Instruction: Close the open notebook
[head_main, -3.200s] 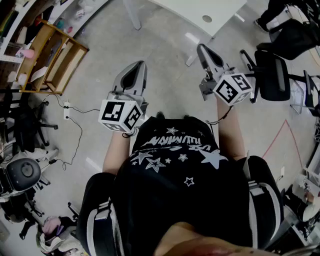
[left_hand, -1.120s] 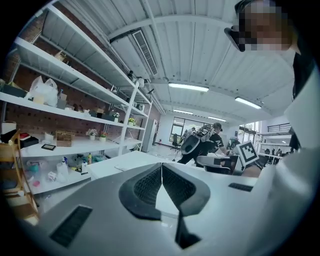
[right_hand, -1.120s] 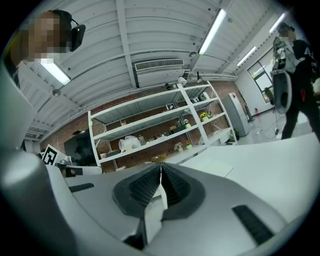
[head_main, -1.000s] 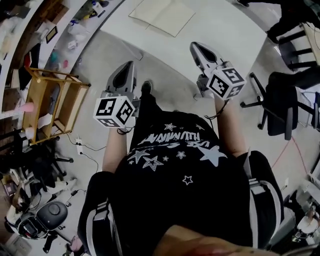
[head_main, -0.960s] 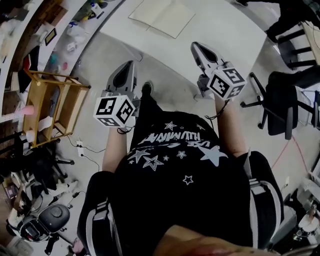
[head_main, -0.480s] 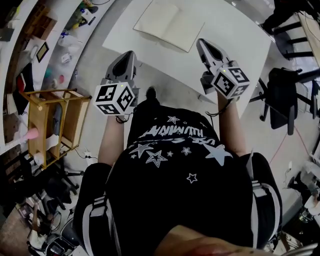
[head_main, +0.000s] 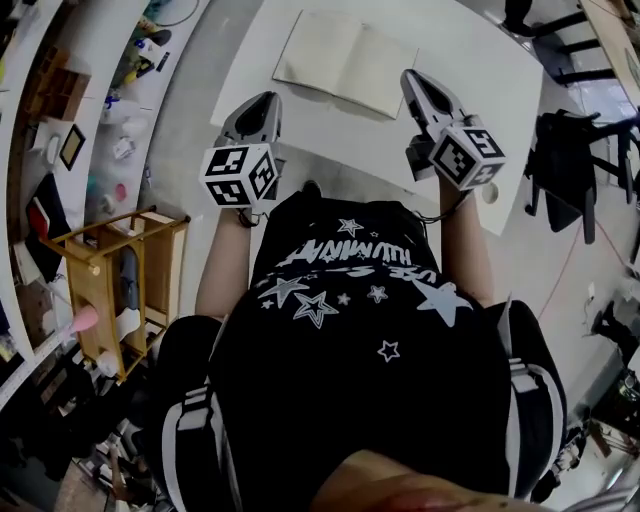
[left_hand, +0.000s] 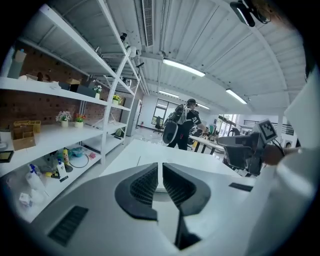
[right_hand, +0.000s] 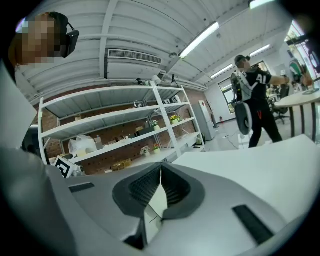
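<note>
Workroom with grey floor; white counter (head_main: 480, 70) at the top of the head view.

- Notebook (head_main: 345, 62): lies open and flat on the counter, both pale pages up, in the counter's left half and set back from its near edge.
- Left gripper (head_main: 266, 100): held over the counter's near edge, by its left corner, pointing across the counter. Fingers (left_hand: 142, 185) clenched to a hairline slit, nothing between them.
- Right gripper (head_main: 413, 80): held over the counter, just inside its near edge, pointing across it. Fingers (right_hand: 175, 187) clenched together, empty.
- White shelves (head_main: 95, 110): left of the counter, carrying small bottles and oddments.
- Wooden rack (head_main: 110, 290): on the floor, left of the counter and nearer the wearer.
- Black office chair (head_main: 562, 170): right of the counter.
- Person in black (left_hand: 186, 127): standing beyond the counter's far end.
</note>
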